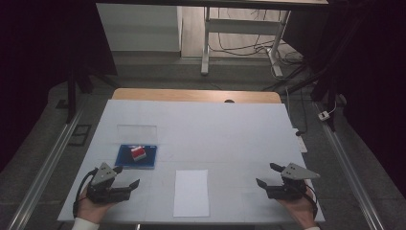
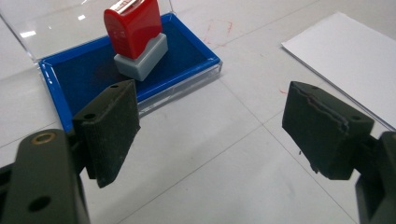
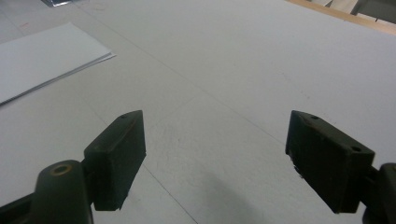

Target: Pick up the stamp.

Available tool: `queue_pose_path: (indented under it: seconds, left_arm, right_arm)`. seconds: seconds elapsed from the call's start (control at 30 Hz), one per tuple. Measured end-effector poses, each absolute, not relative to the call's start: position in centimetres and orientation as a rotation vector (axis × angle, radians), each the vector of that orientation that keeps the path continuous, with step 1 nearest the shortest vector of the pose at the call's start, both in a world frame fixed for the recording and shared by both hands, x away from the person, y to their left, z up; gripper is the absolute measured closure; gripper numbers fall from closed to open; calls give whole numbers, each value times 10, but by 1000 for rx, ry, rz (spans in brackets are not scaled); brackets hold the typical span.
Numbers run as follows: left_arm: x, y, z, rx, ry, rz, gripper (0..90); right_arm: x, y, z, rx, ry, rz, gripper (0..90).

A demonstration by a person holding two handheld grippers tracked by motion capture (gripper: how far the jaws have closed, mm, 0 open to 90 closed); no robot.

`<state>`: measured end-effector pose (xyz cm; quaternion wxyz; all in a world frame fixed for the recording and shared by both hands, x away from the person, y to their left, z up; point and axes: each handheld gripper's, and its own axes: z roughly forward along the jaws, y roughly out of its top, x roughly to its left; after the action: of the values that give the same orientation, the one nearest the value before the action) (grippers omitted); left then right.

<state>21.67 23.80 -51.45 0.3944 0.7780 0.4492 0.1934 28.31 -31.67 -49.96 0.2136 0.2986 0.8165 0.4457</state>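
A red stamp with a grey base (image 1: 138, 153) (image 2: 136, 37) stands on a blue ink pad (image 1: 125, 156) (image 2: 84, 74) whose clear lid (image 1: 137, 132) lies open behind it. A white sheet of paper (image 1: 191, 191) (image 2: 348, 56) (image 3: 42, 58) lies near the table's front edge. My left gripper (image 1: 125, 176) (image 2: 210, 130) rests at the front left, just short of the pad, jaws wide open and empty. At the front right my right gripper (image 1: 269, 174) (image 3: 215, 154) is also open and empty above bare table.
The white table (image 1: 225, 134) has a wooden strip along its far edge. Beyond it stand a desk frame (image 1: 239, 28) and floor cables. Metal rails (image 1: 48, 163) run along both sides of the table.
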Motion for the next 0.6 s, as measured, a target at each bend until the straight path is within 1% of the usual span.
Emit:
queue_pose_path:
  seconds: [0.6]
  left_arm:
    - [214,239,-515,1976,1144,489,193]
  right_arm:
    - [282,-310,-500,799,2274,1247,245]
